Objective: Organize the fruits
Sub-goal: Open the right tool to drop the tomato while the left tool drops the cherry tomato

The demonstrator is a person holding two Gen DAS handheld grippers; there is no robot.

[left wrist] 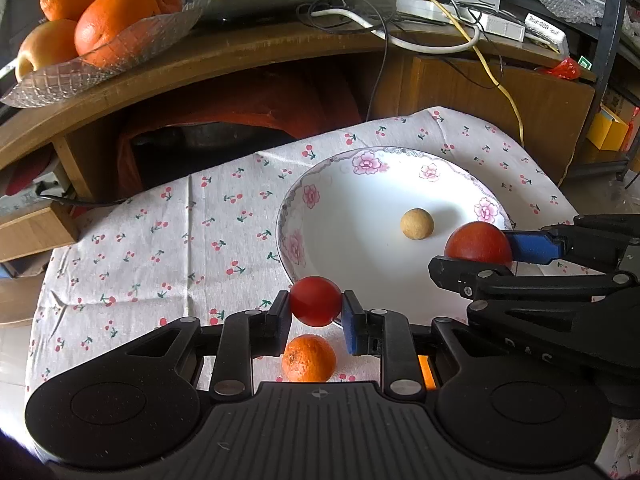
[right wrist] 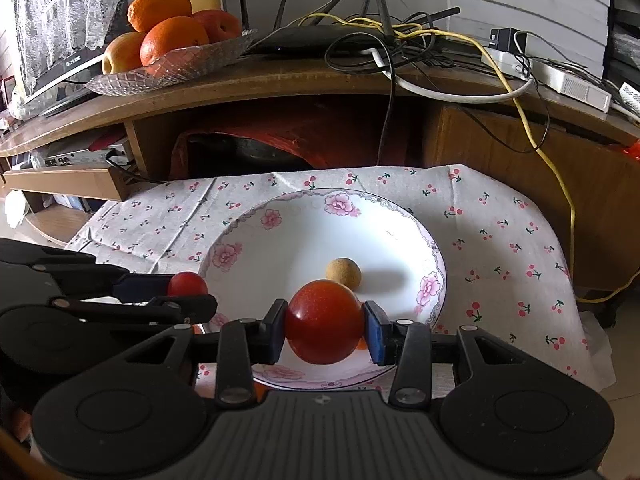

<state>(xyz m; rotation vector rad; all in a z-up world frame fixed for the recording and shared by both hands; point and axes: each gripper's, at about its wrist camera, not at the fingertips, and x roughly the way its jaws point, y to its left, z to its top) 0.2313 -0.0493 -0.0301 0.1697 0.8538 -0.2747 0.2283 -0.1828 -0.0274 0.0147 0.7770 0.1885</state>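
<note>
Left tongs [left wrist: 316,312] are closed down to about the width of a small red fruit [left wrist: 315,301] and pinching it between the black pad and the blue pad, up off the surface right at the near-left rim of the flowered plate [left wrist: 320,248]. Right tongs [right wrist: 323,332] are doing the same with a bigger red fruit [right wrist: 323,327], spread a bit wider since it's fatter, held above the near part of the plate. From the left camera you can see the right tongs coming in from the right side with that bigger fruit over the plate's right edge. A small tan ball-shaped fruit [right wrist: 343,275] sits alone inside the plate, just behind the bigger red one. A little orange [left wrist: 309,358] lies on the cherry-print cloth [left wrist: 160,240] directly under the left tongs, partly blocked by the fingers; in the right view only slivers of orange peek out behind the tongs, so hard to say much there. Can't tell what kind of fruit the red ones are. Further back, a wooden shelf [right wrist: 280,80] carries a glass dish [right wrist: 176,68] of big oranges and apples, plus a tangle of cables [right wrist: 400,40] and a router. The cloth's near edge is cut off by the tongs' bodies.
</note>
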